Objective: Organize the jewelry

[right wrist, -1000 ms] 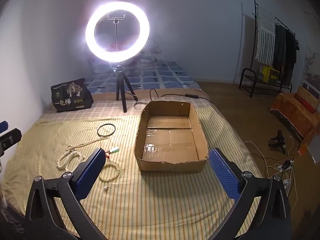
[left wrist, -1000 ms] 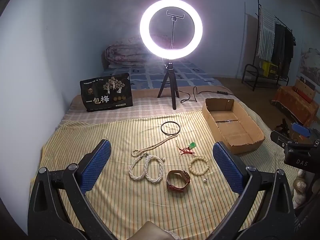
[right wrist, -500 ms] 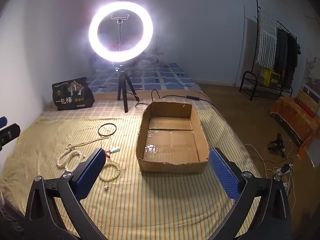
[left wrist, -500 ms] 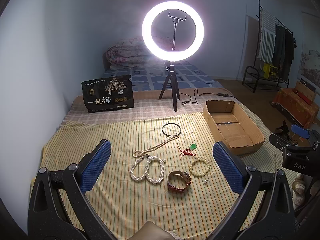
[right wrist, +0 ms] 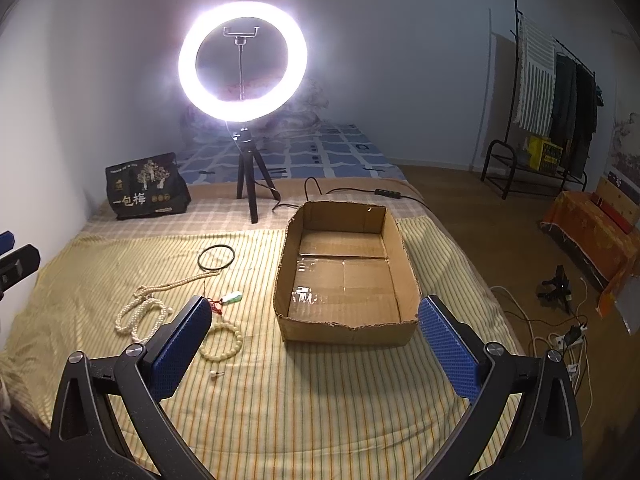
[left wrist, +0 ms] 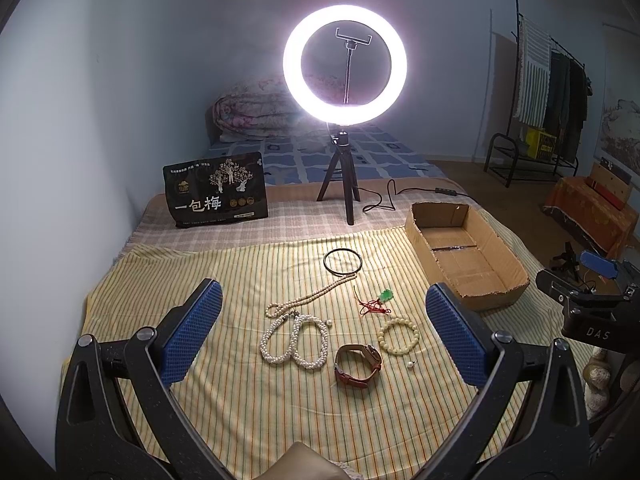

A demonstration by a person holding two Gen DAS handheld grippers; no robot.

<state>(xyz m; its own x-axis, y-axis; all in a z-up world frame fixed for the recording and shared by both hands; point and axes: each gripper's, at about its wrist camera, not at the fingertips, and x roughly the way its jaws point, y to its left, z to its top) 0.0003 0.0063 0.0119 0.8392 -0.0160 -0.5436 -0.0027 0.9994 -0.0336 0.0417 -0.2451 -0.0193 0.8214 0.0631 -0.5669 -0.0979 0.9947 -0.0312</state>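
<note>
Jewelry lies on a yellow striped cloth [left wrist: 240,392]: a white pearl necklace [left wrist: 294,340], a thin bead strand [left wrist: 316,294], a black ring bangle [left wrist: 343,261], a green pendant on red cord [left wrist: 378,302], a cream bead bracelet [left wrist: 399,337], a brown watch [left wrist: 357,365] and a small pearl stud [left wrist: 409,365]. An empty cardboard box [right wrist: 346,276] stands to the right of them. My left gripper [left wrist: 320,332] is open above the jewelry. My right gripper [right wrist: 314,344] is open in front of the box, its left finger [right wrist: 180,348] hiding the watch.
A lit ring light on a tripod [left wrist: 345,68] stands behind the cloth with its cable [left wrist: 400,196] running right. A black snack bag [left wrist: 216,196] stands at the back left. A wall is on the left; a clothes rack [right wrist: 556,80] and floor cables [right wrist: 560,332] are on the right.
Both views have drifted slightly; the scene sits a touch farther right in frame. Nothing on the cloth has moved and both grippers stay open.
</note>
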